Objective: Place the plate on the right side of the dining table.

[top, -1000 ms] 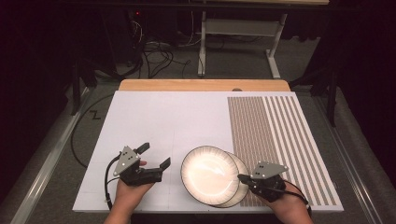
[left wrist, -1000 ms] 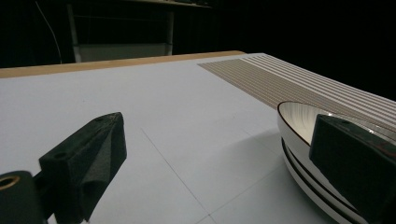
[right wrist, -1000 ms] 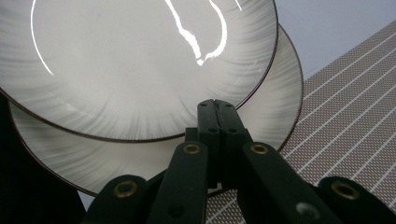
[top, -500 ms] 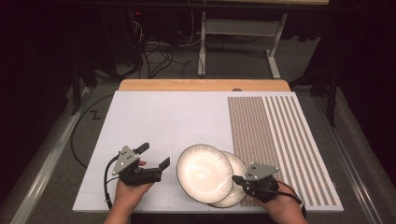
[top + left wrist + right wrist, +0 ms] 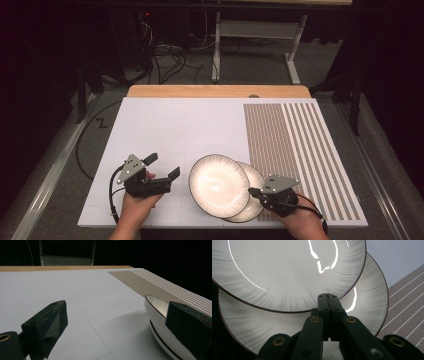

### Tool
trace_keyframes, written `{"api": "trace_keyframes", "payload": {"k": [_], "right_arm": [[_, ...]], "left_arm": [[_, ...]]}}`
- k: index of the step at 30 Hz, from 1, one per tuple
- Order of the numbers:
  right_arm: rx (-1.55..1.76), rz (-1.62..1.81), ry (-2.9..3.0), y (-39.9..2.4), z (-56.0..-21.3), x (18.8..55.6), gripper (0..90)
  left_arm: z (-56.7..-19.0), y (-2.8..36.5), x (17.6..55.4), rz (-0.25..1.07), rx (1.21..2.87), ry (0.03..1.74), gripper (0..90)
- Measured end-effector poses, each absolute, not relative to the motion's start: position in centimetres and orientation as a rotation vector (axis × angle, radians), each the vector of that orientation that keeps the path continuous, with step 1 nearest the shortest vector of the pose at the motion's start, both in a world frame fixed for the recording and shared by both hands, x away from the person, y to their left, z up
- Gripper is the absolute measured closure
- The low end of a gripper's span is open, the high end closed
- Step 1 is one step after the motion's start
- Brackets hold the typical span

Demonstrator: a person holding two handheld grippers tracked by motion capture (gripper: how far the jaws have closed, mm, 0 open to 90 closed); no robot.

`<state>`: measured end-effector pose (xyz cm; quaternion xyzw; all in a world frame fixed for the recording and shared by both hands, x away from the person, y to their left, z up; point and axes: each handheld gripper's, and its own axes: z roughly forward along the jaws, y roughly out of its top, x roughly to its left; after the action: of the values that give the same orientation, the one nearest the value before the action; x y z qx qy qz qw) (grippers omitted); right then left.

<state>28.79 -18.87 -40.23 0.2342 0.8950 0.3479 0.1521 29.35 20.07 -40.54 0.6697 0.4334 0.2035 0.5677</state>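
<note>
At the near edge of the white mat [image 5: 165, 130] we see two stacked plates. The right gripper [image 5: 256, 192] has its jaws pressed together on the rim of the top plate [image 5: 218, 184], which sits offset leftward over the bottom plate [image 5: 251, 206]. The left gripper [image 5: 163, 167] is spread wide, just left of the plates.

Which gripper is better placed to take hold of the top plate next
Left. The left gripper is open beside the top plate, its rim by one finger. The right gripper is shut at the plates' other side.
</note>
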Motion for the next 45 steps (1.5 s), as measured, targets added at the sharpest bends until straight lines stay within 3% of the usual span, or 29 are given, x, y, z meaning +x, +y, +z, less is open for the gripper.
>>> {"api": "trace_keyframes", "payload": {"k": [22,28,35,45], "right_arm": [[0.673,1.007,2.568,-18.9,-40.3,28.8,90.0],[0.676,1.004,2.566,-18.9,-40.3,28.8,90.0],[0.677,1.005,2.565,-18.9,-40.3,28.8,90.0],[0.677,1.006,2.565,-18.9,-40.2,28.8,90.0]], "left_arm": [[-39.9,20.2,30.7,0.202,1.722,1.106,2.6],[-39.9,20.3,31.0,0.124,1.71,1.127,2.2],[-39.7,20.2,31.6,-0.121,1.66,1.198,0.8],[-39.6,19.9,31.7,-0.224,1.652,1.237,0.8]]}}
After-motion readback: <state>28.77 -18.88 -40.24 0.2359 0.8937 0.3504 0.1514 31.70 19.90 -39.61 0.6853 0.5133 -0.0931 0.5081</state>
